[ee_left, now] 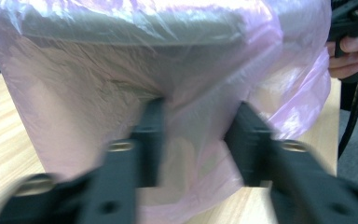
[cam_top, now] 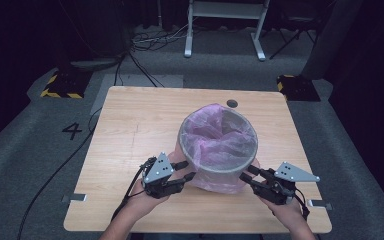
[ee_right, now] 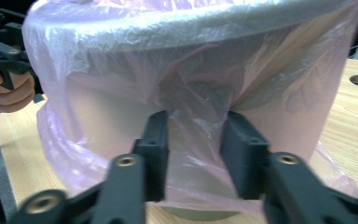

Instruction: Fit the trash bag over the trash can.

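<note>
A round grey bin (cam_top: 215,173) lined with a thin pink plastic bag (cam_top: 220,140) stands on the wooden table (cam_top: 130,130), right of centre and near the front edge. The bag's skirt hangs over the rim and down the bin's outer wall. My left gripper (cam_top: 189,170) meets the bin's front left side; in the left gripper view its jaws (ee_left: 198,126) hold a stretch of the pink bag (ee_left: 98,102) between them. My right gripper (cam_top: 248,173) is at the front right side, and its jaws (ee_right: 196,130) pinch a gathered fold of the bag (ee_right: 200,93).
A small round cable hole (cam_top: 232,103) sits in the table behind the bin. Cables (cam_top: 145,42) and a white frame (cam_top: 225,20) lie on the floor beyond the table. The other hand shows at the edge of each gripper view (ee_left: 349,51) (ee_right: 4,91).
</note>
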A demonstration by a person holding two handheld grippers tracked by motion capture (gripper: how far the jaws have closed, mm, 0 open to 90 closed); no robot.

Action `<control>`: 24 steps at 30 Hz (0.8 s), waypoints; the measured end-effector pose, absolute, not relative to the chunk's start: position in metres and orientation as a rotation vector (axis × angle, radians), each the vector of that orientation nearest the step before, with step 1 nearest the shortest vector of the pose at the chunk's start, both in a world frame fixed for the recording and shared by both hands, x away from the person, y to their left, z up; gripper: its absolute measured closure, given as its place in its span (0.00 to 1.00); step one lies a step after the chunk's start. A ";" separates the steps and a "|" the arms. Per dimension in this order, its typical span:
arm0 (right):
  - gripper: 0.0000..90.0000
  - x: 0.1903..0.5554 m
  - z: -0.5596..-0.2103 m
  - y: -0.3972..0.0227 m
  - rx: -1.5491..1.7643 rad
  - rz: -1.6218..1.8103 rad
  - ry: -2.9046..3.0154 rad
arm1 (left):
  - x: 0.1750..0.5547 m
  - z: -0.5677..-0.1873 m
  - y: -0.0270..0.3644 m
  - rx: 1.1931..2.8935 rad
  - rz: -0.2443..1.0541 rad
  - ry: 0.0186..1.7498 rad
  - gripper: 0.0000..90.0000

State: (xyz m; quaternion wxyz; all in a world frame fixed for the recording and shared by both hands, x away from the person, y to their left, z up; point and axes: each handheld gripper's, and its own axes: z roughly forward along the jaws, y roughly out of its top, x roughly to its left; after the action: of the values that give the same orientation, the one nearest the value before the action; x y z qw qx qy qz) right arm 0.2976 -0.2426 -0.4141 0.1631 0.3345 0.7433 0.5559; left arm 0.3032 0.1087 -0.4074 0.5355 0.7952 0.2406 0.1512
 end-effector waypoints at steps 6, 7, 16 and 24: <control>1.00 0.297 -0.414 -0.242 0.915 1.564 2.155 | 0.302 -0.414 0.105 1.925 0.369 0.551 1.00; 1.00 0.297 -0.414 -0.241 0.917 1.563 2.155 | 0.302 -0.415 0.105 1.927 0.374 0.550 1.00; 1.00 0.299 -0.431 -0.242 0.975 1.505 2.189 | 0.304 -0.438 0.112 2.000 0.333 0.623 1.00; 1.00 0.306 -0.464 -0.243 1.074 1.478 2.227 | 0.313 -0.464 0.116 2.057 0.304 0.688 1.00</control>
State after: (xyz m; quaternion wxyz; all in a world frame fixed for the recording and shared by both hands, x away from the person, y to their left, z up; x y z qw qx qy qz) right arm 0.3056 -0.2426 -0.4641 0.1300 0.3698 0.7665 0.5087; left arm 0.3132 0.1163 -0.4641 0.4580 0.8349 0.2791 0.1235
